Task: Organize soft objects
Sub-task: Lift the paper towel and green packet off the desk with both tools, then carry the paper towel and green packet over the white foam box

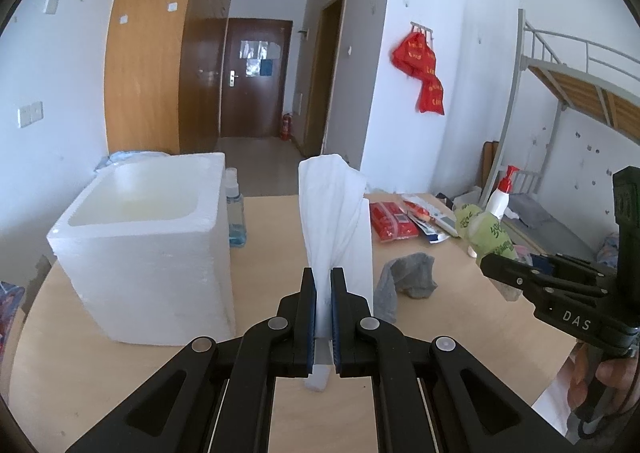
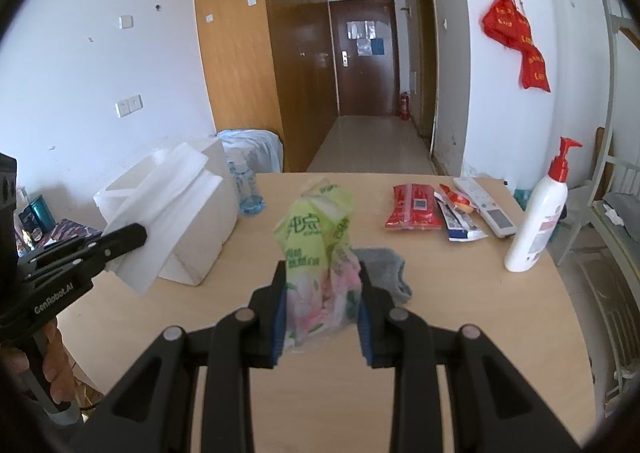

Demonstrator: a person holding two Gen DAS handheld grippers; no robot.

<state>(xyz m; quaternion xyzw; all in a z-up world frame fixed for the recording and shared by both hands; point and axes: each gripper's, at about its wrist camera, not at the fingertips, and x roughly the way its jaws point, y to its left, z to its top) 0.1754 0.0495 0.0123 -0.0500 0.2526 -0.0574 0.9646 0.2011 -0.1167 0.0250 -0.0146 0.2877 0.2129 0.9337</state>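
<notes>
My left gripper (image 1: 323,277) is shut on a white folded cloth (image 1: 336,221) and holds it upright above the wooden table (image 1: 280,405), just right of a white foam box (image 1: 140,237). The cloth also shows in the right wrist view (image 2: 168,213), in front of the foam box (image 2: 216,221). My right gripper (image 2: 323,273) is shut on a green and pink soft tissue pack (image 2: 320,265), lifted above the table (image 2: 440,333). The pack also shows in the left wrist view (image 1: 488,231). A grey sock (image 1: 408,281) lies on the table between the grippers; in the right wrist view the sock (image 2: 388,269) is behind the pack.
A blue liquid bottle (image 1: 235,209) stands behind the foam box. A red packet (image 2: 414,207), snack wrappers, a white remote (image 2: 486,209) and a white pump bottle (image 2: 538,217) sit at the far right of the table. A metal bunk bed (image 1: 568,93) is on the right.
</notes>
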